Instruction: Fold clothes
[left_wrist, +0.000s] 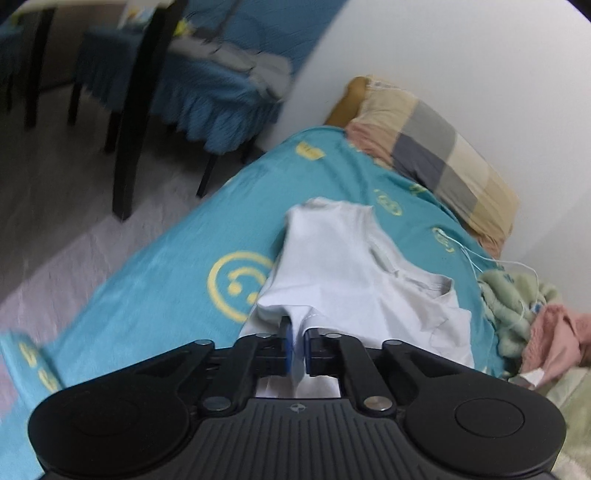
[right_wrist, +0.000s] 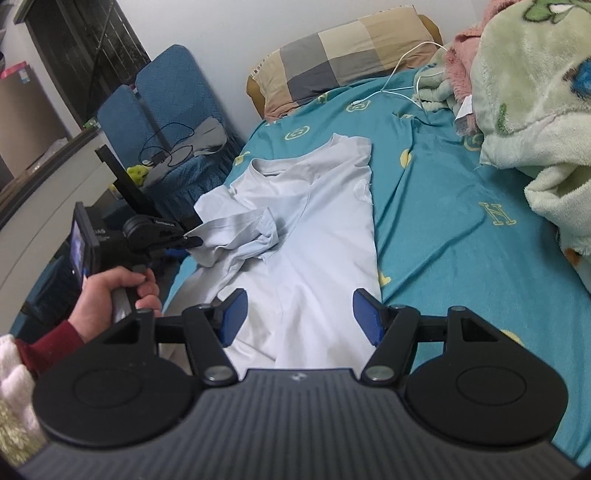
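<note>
A pale blue-white T-shirt (right_wrist: 317, 229) lies on the teal bed sheet (right_wrist: 443, 229), collar toward the pillow. My left gripper (left_wrist: 296, 345) is shut on the shirt's left sleeve (left_wrist: 295, 314); in the right wrist view it (right_wrist: 192, 240) holds that sleeve (right_wrist: 236, 232) lifted and pulled over the shirt body. My right gripper (right_wrist: 299, 317) is open and empty, its blue pads (right_wrist: 232, 317) spread over the shirt's lower part. The shirt also shows in the left wrist view (left_wrist: 354, 273).
A checked pillow (right_wrist: 343, 62) lies at the head of the bed by the wall. A green and pink blanket heap (right_wrist: 524, 92) and a white cable (right_wrist: 402, 70) sit on the right. A blue-covered chair (right_wrist: 166, 122) and dark table legs (left_wrist: 129, 129) stand left of the bed.
</note>
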